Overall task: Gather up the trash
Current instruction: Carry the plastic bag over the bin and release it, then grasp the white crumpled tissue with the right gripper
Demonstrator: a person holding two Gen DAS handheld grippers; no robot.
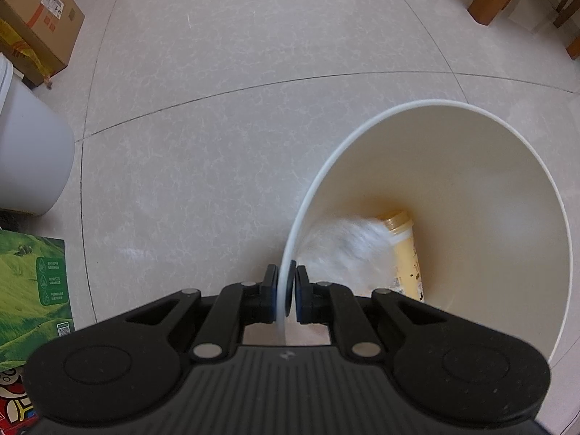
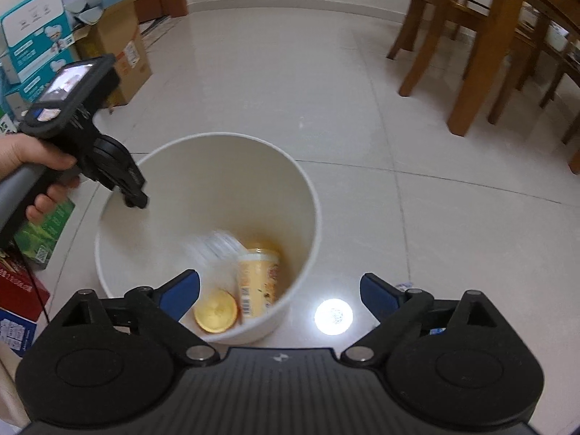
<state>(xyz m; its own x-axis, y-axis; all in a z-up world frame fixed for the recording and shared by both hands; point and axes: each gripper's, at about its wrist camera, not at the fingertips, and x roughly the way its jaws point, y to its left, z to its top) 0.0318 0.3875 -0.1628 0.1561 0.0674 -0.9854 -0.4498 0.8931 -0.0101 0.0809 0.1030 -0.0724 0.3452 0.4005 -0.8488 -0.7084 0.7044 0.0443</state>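
A white round bin [image 2: 217, 136] stands on the tiled floor. My left gripper [image 1: 287, 272] is shut on the bin's rim [image 1: 435, 103], one pad inside and one outside; in the right wrist view the left gripper [image 2: 136, 201] sits at the bin's left edge, held by a hand. Inside the bin lie a yellow cup [image 2: 259, 282] on its side, a yellow lid [image 2: 215, 311] and a blurred white piece of trash [image 2: 214, 246]. The cup [image 1: 406, 250] and the white blur [image 1: 348, 250] also show in the left wrist view. My right gripper [image 2: 279, 278] hangs open over the bin's near edge, holding nothing.
Cardboard boxes [image 2: 119, 50] and printed cartons [image 2: 32, 36] crowd the left side. A white container [image 1: 29, 152] and a green carton [image 1: 32, 290] stand close on the left. Wooden chair and table legs [image 2: 471, 72] fill the right. A bright light glare [image 2: 333, 316] shines off the floor.
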